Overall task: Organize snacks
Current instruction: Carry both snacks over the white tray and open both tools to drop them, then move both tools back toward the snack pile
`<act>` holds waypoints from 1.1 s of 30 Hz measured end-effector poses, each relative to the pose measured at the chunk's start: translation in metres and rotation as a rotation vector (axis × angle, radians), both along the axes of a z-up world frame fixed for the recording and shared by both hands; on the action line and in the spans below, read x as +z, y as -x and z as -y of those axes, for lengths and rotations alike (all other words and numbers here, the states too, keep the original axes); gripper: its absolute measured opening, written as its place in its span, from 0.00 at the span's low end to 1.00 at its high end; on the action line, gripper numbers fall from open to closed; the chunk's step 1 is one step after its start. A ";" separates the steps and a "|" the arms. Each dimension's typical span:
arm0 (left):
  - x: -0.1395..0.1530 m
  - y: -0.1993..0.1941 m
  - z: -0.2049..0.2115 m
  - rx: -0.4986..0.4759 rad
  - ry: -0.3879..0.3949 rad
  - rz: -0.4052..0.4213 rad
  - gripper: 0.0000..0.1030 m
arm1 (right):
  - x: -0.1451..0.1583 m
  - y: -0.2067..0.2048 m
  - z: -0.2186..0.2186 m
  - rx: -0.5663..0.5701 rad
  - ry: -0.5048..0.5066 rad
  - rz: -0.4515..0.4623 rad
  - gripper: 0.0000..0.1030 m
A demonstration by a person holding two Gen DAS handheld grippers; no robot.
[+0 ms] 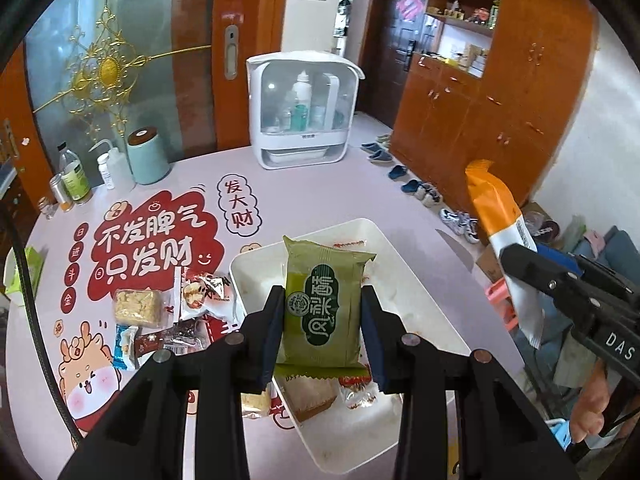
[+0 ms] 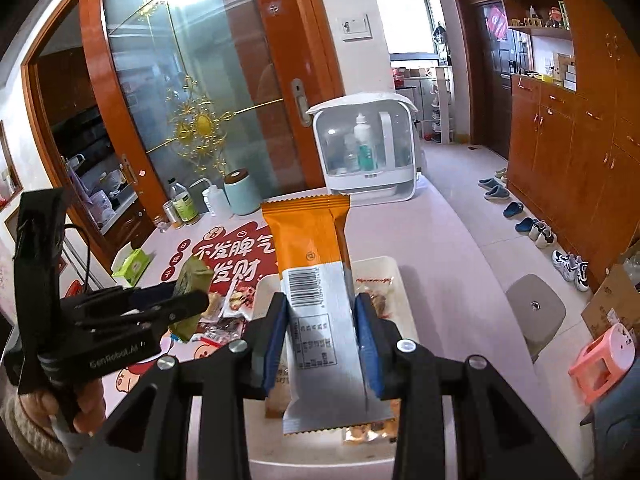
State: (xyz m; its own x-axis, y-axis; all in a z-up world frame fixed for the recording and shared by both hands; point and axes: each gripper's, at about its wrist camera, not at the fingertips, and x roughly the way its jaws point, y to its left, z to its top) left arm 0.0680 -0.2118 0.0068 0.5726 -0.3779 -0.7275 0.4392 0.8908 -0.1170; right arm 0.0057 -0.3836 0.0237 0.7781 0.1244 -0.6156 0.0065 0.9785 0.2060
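Note:
My left gripper is shut on a green pastry packet and holds it above the white tray. My right gripper is shut on an orange and white snack bar, also held over the tray. The tray holds several small wrapped snacks. In the left wrist view the right gripper and its bar show at the right. In the right wrist view the left gripper with the green packet shows at the left.
Loose snacks lie on the table left of the tray. A white storage box stands at the far edge. A teal canister and bottles stand at the far left. A green tissue box sits near the left edge.

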 end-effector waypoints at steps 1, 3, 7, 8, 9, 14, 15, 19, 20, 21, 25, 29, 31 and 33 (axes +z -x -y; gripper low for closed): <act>0.000 -0.002 0.003 0.011 -0.005 0.001 0.34 | -0.001 -0.005 0.004 0.003 -0.001 0.001 0.34; -0.001 -0.008 0.006 0.027 -0.007 -0.001 0.34 | -0.002 -0.011 0.009 0.001 0.003 -0.003 0.34; -0.003 -0.017 0.014 0.049 -0.023 -0.002 0.34 | -0.007 -0.023 0.017 -0.005 0.000 -0.025 0.35; -0.003 -0.019 0.017 0.052 -0.030 0.000 0.34 | -0.008 -0.026 0.019 -0.004 0.001 -0.028 0.35; -0.004 -0.020 0.019 0.053 -0.034 0.001 0.34 | -0.009 -0.027 0.019 -0.006 0.006 -0.031 0.35; -0.008 -0.026 0.030 0.052 -0.051 -0.007 0.35 | -0.013 -0.037 0.023 -0.016 0.032 -0.051 0.37; -0.009 -0.027 0.032 0.053 -0.055 -0.007 0.35 | -0.014 -0.038 0.024 -0.017 0.036 -0.055 0.37; -0.012 -0.033 0.038 0.057 -0.068 -0.007 0.35 | -0.016 -0.043 0.023 -0.020 0.060 -0.058 0.37; -0.013 -0.034 0.039 0.060 -0.074 -0.005 0.36 | -0.016 -0.044 0.022 -0.015 0.068 -0.059 0.38; -0.014 -0.034 0.039 0.064 -0.082 -0.004 0.39 | -0.017 -0.045 0.021 -0.007 0.072 -0.063 0.39; -0.013 -0.031 0.038 0.087 -0.124 0.038 0.91 | -0.020 -0.046 0.021 -0.014 0.063 -0.068 0.62; -0.012 -0.028 0.035 0.074 -0.125 0.036 0.92 | -0.024 -0.045 0.023 -0.020 0.049 -0.075 0.67; -0.012 -0.028 0.031 0.079 -0.123 0.032 0.92 | -0.025 -0.046 0.022 -0.022 0.050 -0.080 0.67; -0.012 -0.026 0.028 0.082 -0.122 0.029 0.92 | -0.026 -0.044 0.021 -0.021 0.051 -0.079 0.67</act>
State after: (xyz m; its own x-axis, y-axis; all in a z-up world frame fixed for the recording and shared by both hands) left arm 0.0941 -0.2402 -0.0051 0.6194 -0.2392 -0.7477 0.3664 0.9304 0.0059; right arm 0.0500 -0.4042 -0.0020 0.7290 0.0753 -0.6804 0.0415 0.9873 0.1536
